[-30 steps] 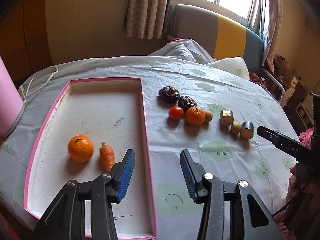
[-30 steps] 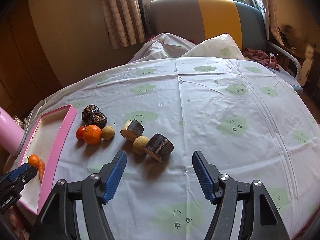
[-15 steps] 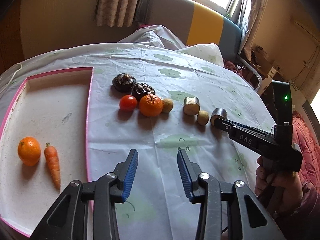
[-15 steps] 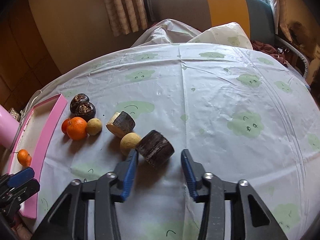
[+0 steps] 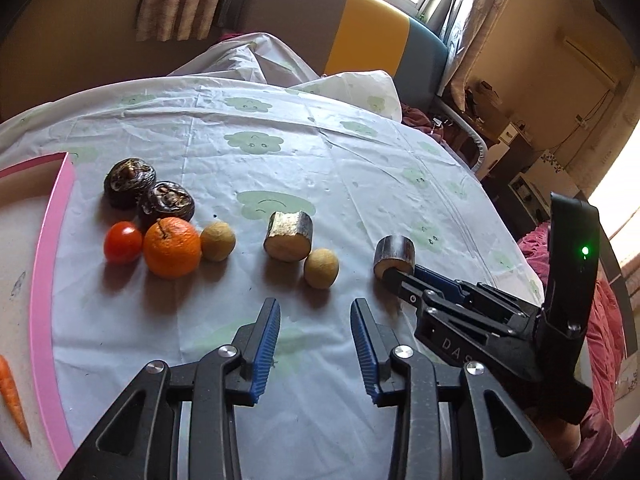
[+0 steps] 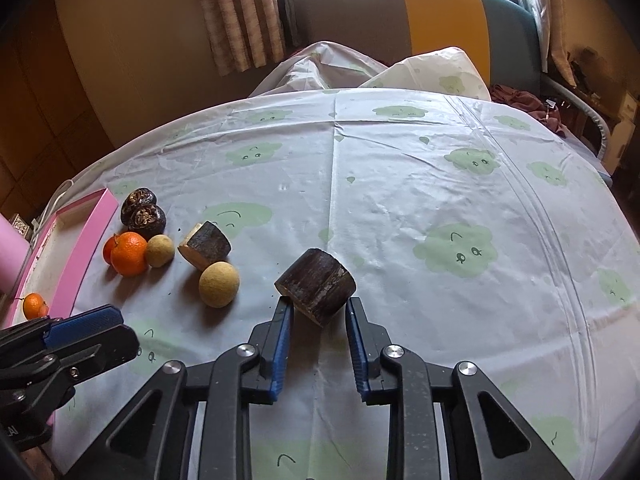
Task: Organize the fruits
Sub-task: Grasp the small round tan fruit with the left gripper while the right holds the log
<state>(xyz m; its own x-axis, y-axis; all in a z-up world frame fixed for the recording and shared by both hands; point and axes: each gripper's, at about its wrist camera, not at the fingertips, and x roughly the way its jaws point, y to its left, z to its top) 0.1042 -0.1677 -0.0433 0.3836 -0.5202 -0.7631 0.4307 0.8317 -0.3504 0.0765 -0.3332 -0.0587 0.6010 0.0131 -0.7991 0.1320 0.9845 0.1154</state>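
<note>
A row of produce lies on the cloud-print cloth: two dark wrinkled fruits (image 5: 130, 182), a tomato (image 5: 123, 242), an orange (image 5: 172, 247), a tan ball (image 5: 217, 241), a pale-cut cane piece (image 5: 289, 235) and another tan ball (image 5: 321, 268). My right gripper (image 6: 318, 308) is closing on the dark cane piece (image 6: 316, 286), which sits tilted with the pads against its sides. My left gripper (image 5: 316, 308) hovers open and empty just short of the second tan ball. The pink tray (image 5: 44, 280) at left holds a carrot (image 5: 12, 396) and a small orange (image 6: 33, 305).
A pink cylinder (image 6: 10, 256) stands beyond the tray at the far left. The two grippers are close side by side, with the left gripper (image 6: 120, 332) low at the left of the right wrist view. A sofa (image 5: 368, 40) with a yellow band stands behind the table.
My left gripper swung right from over the tray to the fruit row and its jaws narrowed. The right gripper moved forward and closed around the dark cane piece.
</note>
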